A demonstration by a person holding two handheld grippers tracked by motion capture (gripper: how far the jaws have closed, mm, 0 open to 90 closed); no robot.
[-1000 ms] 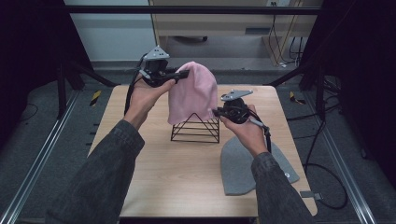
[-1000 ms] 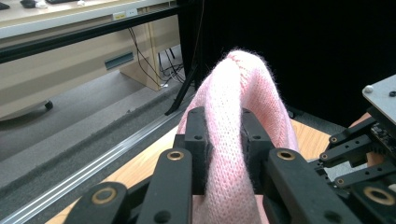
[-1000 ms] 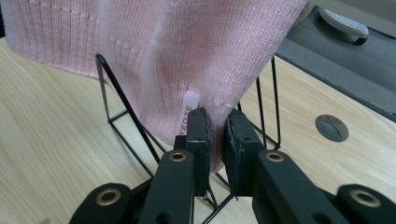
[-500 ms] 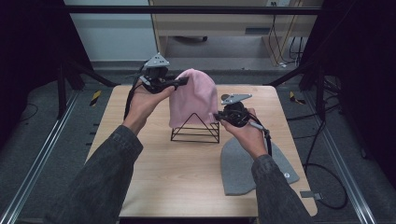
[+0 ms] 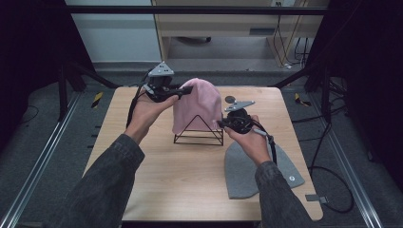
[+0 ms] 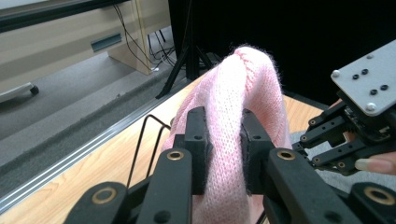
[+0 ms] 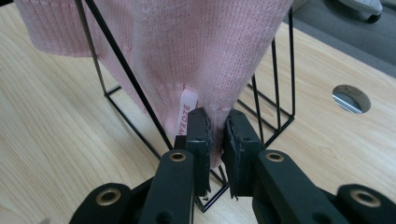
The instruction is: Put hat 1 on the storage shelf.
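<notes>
Left gripper: jaws clamped on a thick fold of the pink knit hat, high up near the crown. In the left gripper view the knit bulges between both pads, squeezed tight. Grey three-cornered plate on top, cable trailing back along the left forearm.

Right gripper: jaws closed on the hat's bottom hem, at the lower right corner. Right gripper view shows the pads pinching the ribbed edge just beside a small white sewn-in label with red lettering. The hem hangs down to the jaws, cloth taut above them.

Pink knit hat: draped over a black wire stand, a triangular frame with a rectangular base. It sits near the middle of the table, toward the far edge. Hat covers the apex of the frame; lower wires and base stay exposed. In the right gripper view the slanted wires run in front of the knit.

Grey hat: lies flat on the wooden table at the near right, partly under the right forearm, apart from the stand. Small round tag near its hem.

Round cable hole in the tabletop, just beyond the stand on the right side.
</notes>
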